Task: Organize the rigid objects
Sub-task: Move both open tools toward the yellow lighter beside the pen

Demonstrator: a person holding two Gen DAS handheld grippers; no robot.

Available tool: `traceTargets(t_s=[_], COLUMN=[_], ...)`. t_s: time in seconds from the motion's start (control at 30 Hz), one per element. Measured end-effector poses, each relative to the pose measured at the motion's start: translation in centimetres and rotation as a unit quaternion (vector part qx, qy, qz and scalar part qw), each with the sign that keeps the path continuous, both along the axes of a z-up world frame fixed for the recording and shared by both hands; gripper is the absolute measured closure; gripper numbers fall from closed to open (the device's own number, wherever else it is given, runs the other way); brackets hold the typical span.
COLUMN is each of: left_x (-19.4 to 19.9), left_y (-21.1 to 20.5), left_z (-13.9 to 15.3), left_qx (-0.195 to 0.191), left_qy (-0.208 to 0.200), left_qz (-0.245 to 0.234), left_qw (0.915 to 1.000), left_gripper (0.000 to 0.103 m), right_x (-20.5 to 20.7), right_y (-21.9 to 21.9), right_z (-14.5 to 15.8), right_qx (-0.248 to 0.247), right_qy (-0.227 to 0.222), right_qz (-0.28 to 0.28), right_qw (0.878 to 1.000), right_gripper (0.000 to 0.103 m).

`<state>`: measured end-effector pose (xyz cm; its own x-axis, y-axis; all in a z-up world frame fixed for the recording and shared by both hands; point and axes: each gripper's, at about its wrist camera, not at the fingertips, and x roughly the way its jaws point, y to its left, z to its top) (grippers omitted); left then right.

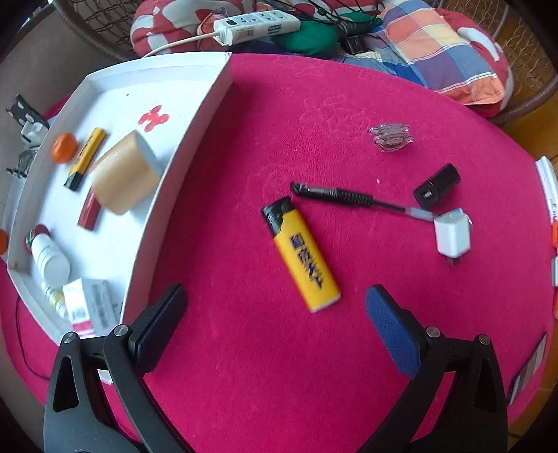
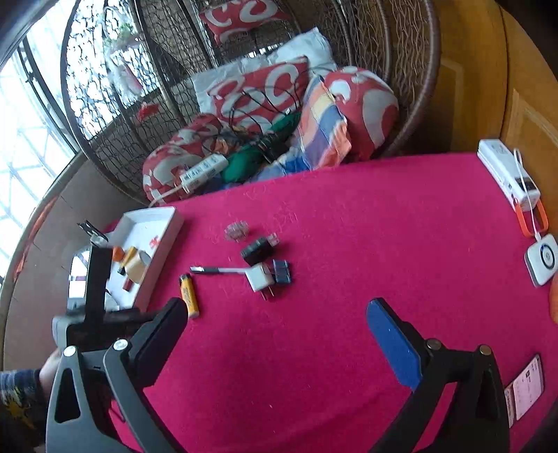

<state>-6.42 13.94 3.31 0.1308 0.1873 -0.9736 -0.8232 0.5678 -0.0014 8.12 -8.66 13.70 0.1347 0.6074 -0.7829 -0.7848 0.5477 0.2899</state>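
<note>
A yellow lighter [image 1: 301, 256] lies on the pink tablecloth just ahead of my open, empty left gripper [image 1: 275, 296]. Beyond it lie a black pen [image 1: 334, 195], a black charger [image 1: 436, 186], a white plug [image 1: 451, 235] and a clear plastic piece [image 1: 390, 136]. A white tray [image 1: 181, 153] at the left holds a second lighter [image 1: 85, 158], a wooden block [image 1: 123, 176], a red stick, a bottle and a box. My right gripper [image 2: 275, 310] is open and empty, farther back; the lighter [image 2: 189, 295], white plug [image 2: 258, 277] and tray [image 2: 167, 240] show ahead of it.
A power strip [image 1: 258, 24] and cushions lie on the wicker chair behind the table. A white power bank [image 2: 507, 174] and a small white device [image 2: 542, 259] sit at the table's right edge. A card [image 2: 526, 386] lies near the front right.
</note>
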Motion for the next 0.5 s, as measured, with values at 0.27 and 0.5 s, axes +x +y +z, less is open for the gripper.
traceTargets(t_s=[0.27,0.5], left_x=[2.2,2.1], left_y=[0.6,0.6], left_z=[-1.9,-3.0], left_qx=[0.001,-0.014], left_qy=[0.015,0.019], left_qz=[-0.004,0.003], left_qw=[0.9999,0.9997], left_gripper=[0.001,0.001], right_x=[0.9,1.1], right_y=[-2.0,-2.4], right_z=[-0.7,-1.0], right_qx=[-0.014,-0.017], right_qy=[0.007,0.015], right_qz=[-0.032,-0.041], right_qw=[0.999,0.999], right_gripper=[0.0,0.0])
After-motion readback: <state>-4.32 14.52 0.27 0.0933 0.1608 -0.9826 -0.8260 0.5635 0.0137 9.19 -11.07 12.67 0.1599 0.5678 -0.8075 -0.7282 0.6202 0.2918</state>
